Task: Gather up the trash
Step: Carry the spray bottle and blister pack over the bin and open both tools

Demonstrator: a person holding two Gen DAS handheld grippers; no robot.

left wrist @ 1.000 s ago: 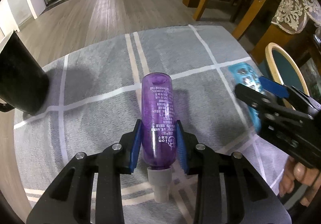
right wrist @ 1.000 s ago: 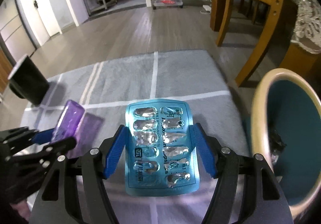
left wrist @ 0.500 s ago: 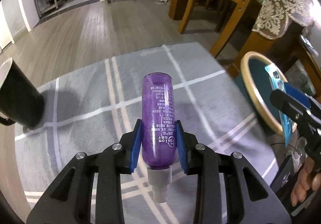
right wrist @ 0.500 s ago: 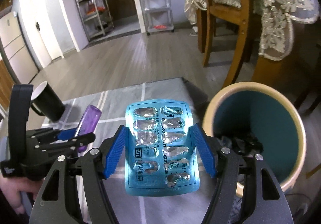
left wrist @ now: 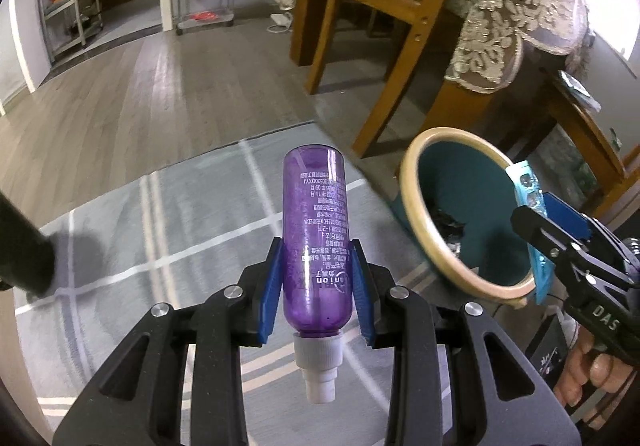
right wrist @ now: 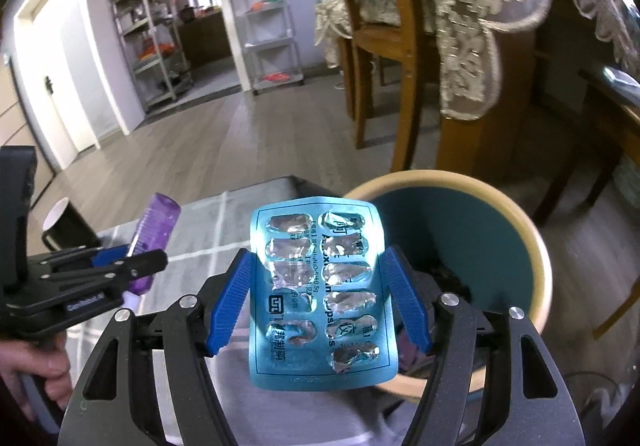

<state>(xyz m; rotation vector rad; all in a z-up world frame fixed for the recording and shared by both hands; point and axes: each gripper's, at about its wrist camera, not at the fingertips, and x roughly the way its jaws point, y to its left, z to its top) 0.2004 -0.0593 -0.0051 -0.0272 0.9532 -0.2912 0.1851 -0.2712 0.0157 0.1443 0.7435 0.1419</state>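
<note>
My left gripper (left wrist: pixel 316 282) is shut on a purple plastic bottle (left wrist: pixel 314 230), white nozzle toward the camera, held above the grey rug. My right gripper (right wrist: pixel 318 294) is shut on a blue blister pack (right wrist: pixel 320 286) of emptied pill pockets, gripped by its side edges. A teal bin with a cream rim (right wrist: pixel 520 222) stands just right of the pack and holds dark scraps. In the left wrist view the same bin (left wrist: pixel 412 206) lies to the right of the bottle, and the right gripper (left wrist: pixel 548 234) carries the pack over its near right rim. In the right wrist view the left gripper (right wrist: pixel 132 266) and bottle (right wrist: pixel 154 230) sit at the left.
A grey rug with pale stripes (left wrist: pixel 180 238) covers the wood floor. A black cup (right wrist: pixel 66 222) stands at the rug's far left. Wooden chair legs (left wrist: pixel 400 66) and a lace-draped table (left wrist: pixel 520 6) rise behind the bin. Metal shelves (right wrist: pixel 160 46) line the far wall.
Both grippers have risen and swung right toward the bin, each still holding its item. The bin has come closer in both views; the black cup has slid off to the left.
</note>
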